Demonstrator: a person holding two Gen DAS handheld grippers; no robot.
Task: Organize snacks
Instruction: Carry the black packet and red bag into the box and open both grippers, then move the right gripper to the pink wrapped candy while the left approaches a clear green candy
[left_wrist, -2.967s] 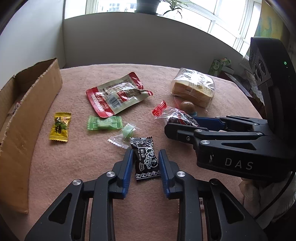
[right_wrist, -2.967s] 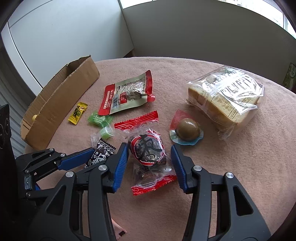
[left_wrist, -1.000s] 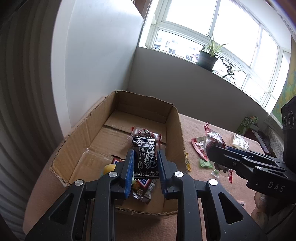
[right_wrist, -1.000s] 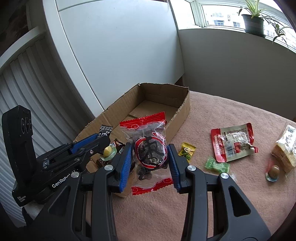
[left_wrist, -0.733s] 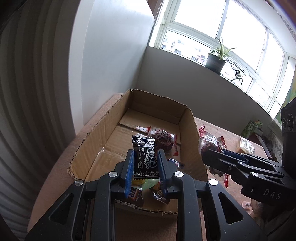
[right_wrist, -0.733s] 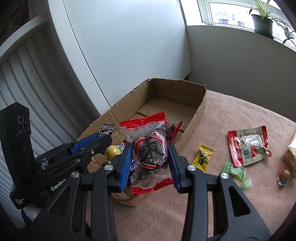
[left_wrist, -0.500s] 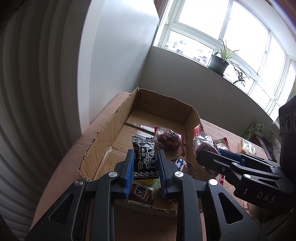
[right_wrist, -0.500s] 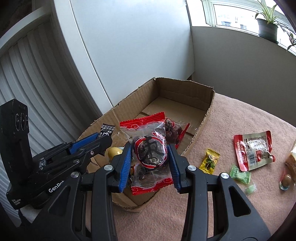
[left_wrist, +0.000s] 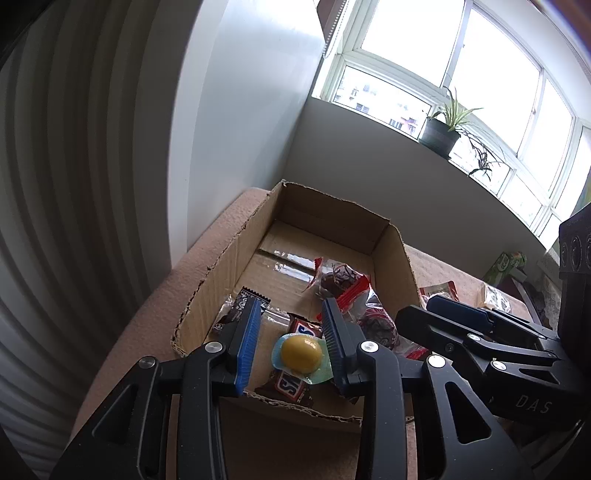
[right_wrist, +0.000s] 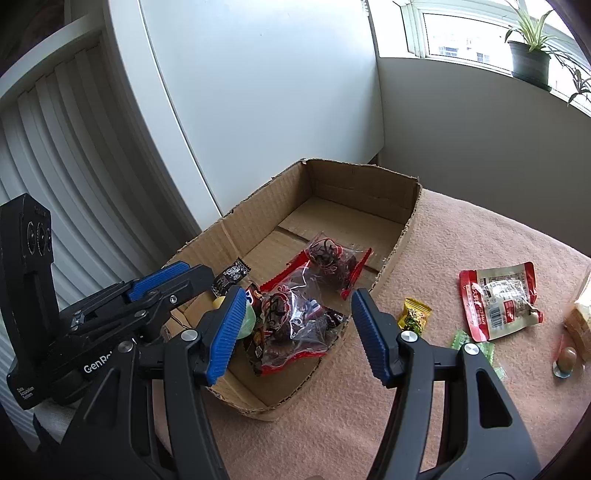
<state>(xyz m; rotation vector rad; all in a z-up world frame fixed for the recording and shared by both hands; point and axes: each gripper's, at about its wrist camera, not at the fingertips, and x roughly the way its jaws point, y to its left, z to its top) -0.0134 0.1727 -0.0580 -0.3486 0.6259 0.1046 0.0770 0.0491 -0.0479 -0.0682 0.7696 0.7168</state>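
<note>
In the right wrist view the left gripper (right_wrist: 207, 280) reaches in from the left edge over the near left corner of the cardboard box (right_wrist: 362, 177); its jaws are opening with nothing between them, and the black sachet (right_wrist: 231, 275) lies just beyond on the box floor. At lower centre the right gripper (right_wrist: 295, 332) hangs over the box's near right wall, its jaws opening wide. The clear red-edged packet (right_wrist: 291, 314) lies below between them, untouched by either pad, resting on other snacks. A second such packet (right_wrist: 332, 258) lies behind it. The far half of the box floor is bare. To the right, on the pink cloth (right_wrist: 461, 236), lie a yellow candy (right_wrist: 413, 314), a green candy (right_wrist: 472, 347) and a red-and-white pouch (right_wrist: 498, 302), well apart from the box's torn edge.
</note>
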